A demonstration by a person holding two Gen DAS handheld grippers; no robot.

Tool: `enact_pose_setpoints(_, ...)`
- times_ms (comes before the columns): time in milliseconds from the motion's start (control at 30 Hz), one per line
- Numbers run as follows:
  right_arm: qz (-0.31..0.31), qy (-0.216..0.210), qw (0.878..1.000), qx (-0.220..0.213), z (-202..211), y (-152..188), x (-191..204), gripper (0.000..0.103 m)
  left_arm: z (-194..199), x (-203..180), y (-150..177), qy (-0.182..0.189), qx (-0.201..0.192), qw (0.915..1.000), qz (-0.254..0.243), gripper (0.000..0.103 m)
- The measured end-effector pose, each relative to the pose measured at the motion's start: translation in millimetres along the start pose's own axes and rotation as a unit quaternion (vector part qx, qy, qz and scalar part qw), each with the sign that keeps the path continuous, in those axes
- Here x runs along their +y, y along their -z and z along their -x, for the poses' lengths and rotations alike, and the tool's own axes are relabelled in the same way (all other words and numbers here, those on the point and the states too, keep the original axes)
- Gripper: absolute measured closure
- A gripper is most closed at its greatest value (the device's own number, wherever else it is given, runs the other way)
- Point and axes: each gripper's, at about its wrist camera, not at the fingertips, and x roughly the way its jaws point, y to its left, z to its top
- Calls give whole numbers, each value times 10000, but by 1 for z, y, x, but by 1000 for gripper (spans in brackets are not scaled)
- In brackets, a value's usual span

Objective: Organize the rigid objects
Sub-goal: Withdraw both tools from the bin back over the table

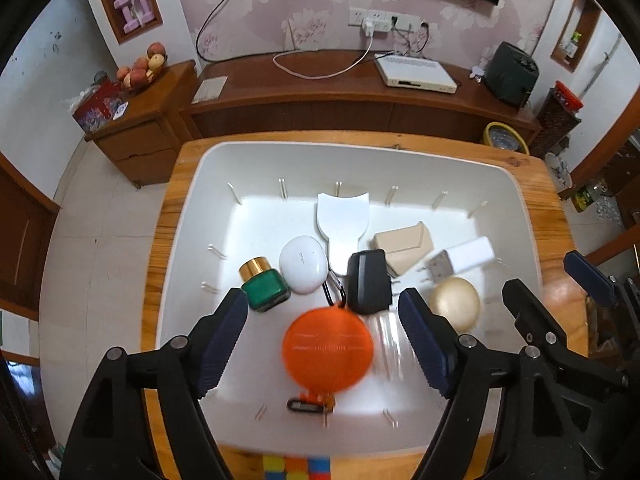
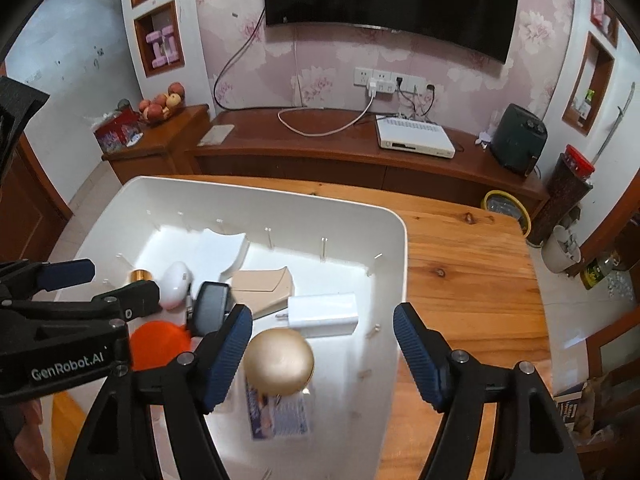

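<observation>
A white bin on a wooden table holds several rigid objects. An orange round case, motion-blurred, is between the fingers of my open left gripper, not clamped. Near it are a green bottle with gold cap, a white earbud case, a black box, a beige box, a white charger and a gold round lid. My right gripper is open above the bin's right side, the gold lid by its left finger. A clear jar with a label lies under the lid.
A white paddle-shaped piece lies at the back of the bin. A small orange and black item lies at the bin's near wall. A coloured cube sits on the table in front. Bare wooden table lies right of the bin.
</observation>
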Motion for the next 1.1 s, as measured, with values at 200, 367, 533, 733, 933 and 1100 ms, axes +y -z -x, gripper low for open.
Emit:
enact_pose_setpoints(200, -98, 40, 9998, -196, 45, 8, 3, 29, 43, 1, 15, 96, -297, 9994, -154, 19)
enact_pose_setpoints(367, -159, -12, 9992, -377, 78, 16, 5, 29, 69, 7, 28, 144, -473, 9985, -221, 18)
enact_pose_setpoints(533, -167, -79, 9984, -532, 104, 25, 8, 29, 90, 14, 42, 180, -597, 9976, -294, 18)
enact_pose_setpoints(733, -185, -142, 9979, -606, 122, 39, 12, 29, 103, 24, 60, 244, -650, 9972, -293, 18)
enact_pose_setpoints(933, -273, -306, 9973, -606, 133, 54, 14, 29, 112, 33, 80, 279, -733, 9964, -312, 18)
enact_pose_setpoints(1100, -335, -454, 9964, -628, 138, 69, 17, 29, 114, 40, 97, 243, -803, 9959, -338, 18)
